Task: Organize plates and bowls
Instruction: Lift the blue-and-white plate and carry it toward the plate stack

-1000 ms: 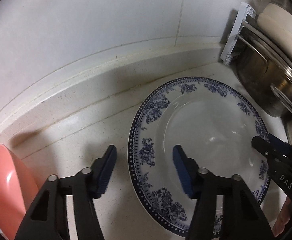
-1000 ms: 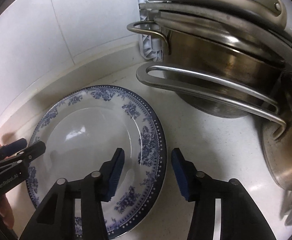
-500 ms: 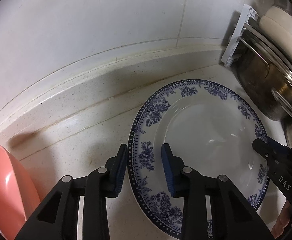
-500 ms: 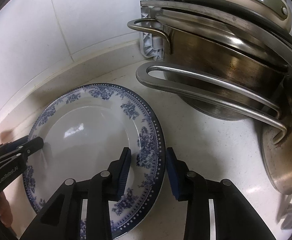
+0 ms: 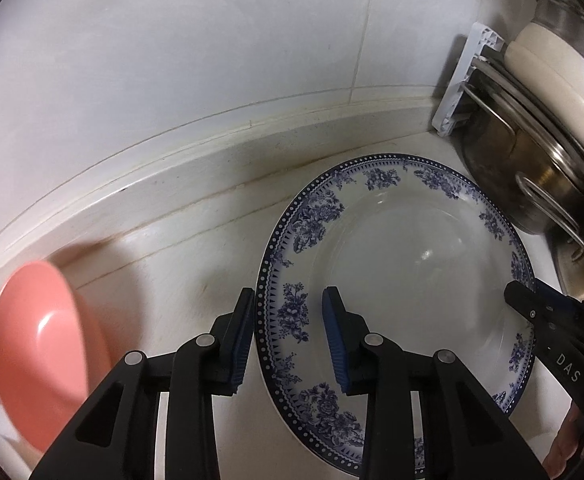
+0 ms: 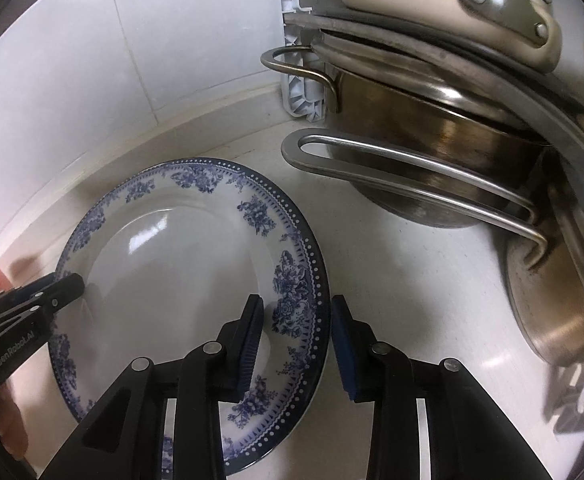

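Both grippers grasp the plate (image 5: 411,264) by opposite rims: left gripper (image 5: 288,340), right gripper (image 6: 295,344), fingers clenched across the edge. Glazed china, stiff, heavy, likely slick and breakable, so the two-sided rim hold suits it. It sits on the counter (image 5: 164,264), perhaps just lifting, near the pots (image 6: 443,160).

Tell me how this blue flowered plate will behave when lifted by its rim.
Probably stiff and fairly heavy: the plate looks like glazed ceramic. Its glossy surface may be slippery. Likely fragile; knocking the steel pots nearby risks chipping.
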`<state>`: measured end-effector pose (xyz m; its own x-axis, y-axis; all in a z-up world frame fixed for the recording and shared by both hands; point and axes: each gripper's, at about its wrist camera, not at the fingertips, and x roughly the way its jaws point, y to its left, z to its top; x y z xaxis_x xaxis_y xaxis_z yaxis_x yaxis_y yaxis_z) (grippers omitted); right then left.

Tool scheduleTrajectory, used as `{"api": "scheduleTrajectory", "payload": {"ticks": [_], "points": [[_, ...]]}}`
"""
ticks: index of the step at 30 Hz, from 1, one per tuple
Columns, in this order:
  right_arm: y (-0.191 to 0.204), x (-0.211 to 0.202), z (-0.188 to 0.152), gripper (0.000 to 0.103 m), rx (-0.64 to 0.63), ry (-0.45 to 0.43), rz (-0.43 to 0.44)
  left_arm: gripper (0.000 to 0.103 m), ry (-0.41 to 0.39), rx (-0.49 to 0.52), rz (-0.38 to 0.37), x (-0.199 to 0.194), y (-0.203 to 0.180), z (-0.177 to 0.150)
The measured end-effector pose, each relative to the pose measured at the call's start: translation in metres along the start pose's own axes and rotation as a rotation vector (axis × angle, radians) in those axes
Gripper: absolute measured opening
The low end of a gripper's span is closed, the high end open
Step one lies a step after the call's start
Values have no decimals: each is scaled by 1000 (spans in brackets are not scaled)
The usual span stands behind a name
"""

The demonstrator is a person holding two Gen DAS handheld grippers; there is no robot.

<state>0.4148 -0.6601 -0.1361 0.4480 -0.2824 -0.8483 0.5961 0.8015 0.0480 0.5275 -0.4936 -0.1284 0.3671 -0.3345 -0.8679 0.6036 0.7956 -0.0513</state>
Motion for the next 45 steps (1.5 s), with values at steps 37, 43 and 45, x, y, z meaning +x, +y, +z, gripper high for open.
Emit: {"api": "scheduleTrajectory", "payload": {"ticks": [37, 43, 45], "points": [[96, -178, -97, 35, -112, -45, 55, 34, -103, -155, 78, -191, 104, -129], [131, -197, -115, 35, -167, -61, 95, 34, -126, -216, 124, -219, 138, -155], [141, -203, -120, 35, -187, -66, 109, 34, -131, -241, 134, -227, 147, -163]]}}
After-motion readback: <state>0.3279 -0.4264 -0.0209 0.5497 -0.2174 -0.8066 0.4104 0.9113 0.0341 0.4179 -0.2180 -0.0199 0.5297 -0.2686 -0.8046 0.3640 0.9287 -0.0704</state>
